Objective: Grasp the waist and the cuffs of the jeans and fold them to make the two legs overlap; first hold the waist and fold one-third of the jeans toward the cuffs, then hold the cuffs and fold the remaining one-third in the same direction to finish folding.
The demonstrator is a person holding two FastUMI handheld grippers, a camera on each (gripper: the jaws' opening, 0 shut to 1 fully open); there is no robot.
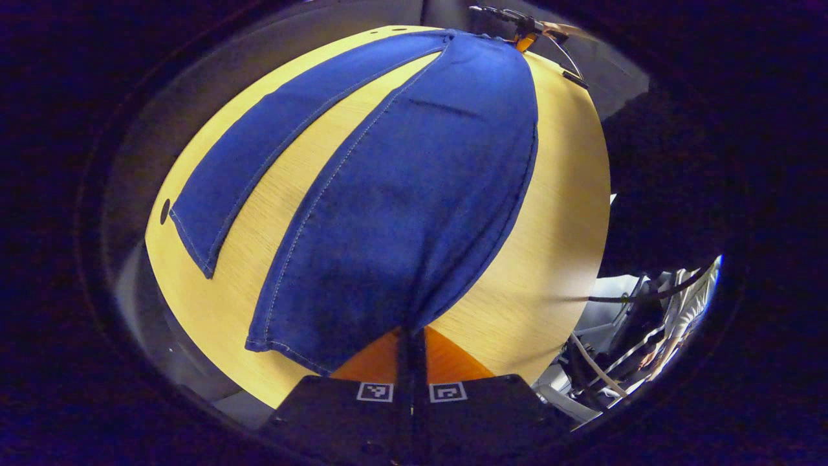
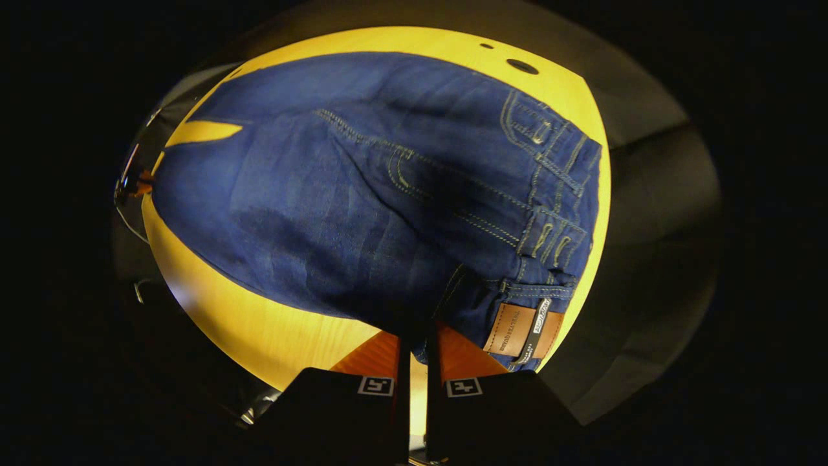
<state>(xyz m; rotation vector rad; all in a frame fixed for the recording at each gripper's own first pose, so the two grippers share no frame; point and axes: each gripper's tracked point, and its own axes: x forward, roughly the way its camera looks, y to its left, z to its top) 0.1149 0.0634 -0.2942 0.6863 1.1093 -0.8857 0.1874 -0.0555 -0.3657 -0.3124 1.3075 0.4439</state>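
Blue jeans lie lengthwise on a light wooden table. The near leg rises to my left gripper, whose orange fingers are shut on the fabric at the cuff end. The other leg lies flat to the left, apart from it. In the right gripper view the waist with a brown leather patch is close up. My right gripper is shut on the waist edge beside the patch. The right gripper appears far off at the waist, and the left gripper far off.
Small round holes mark the tabletop. Beyond the table's right edge in the left gripper view are cables and a person's hand and sleeve. A grey surround runs along the table's edge.
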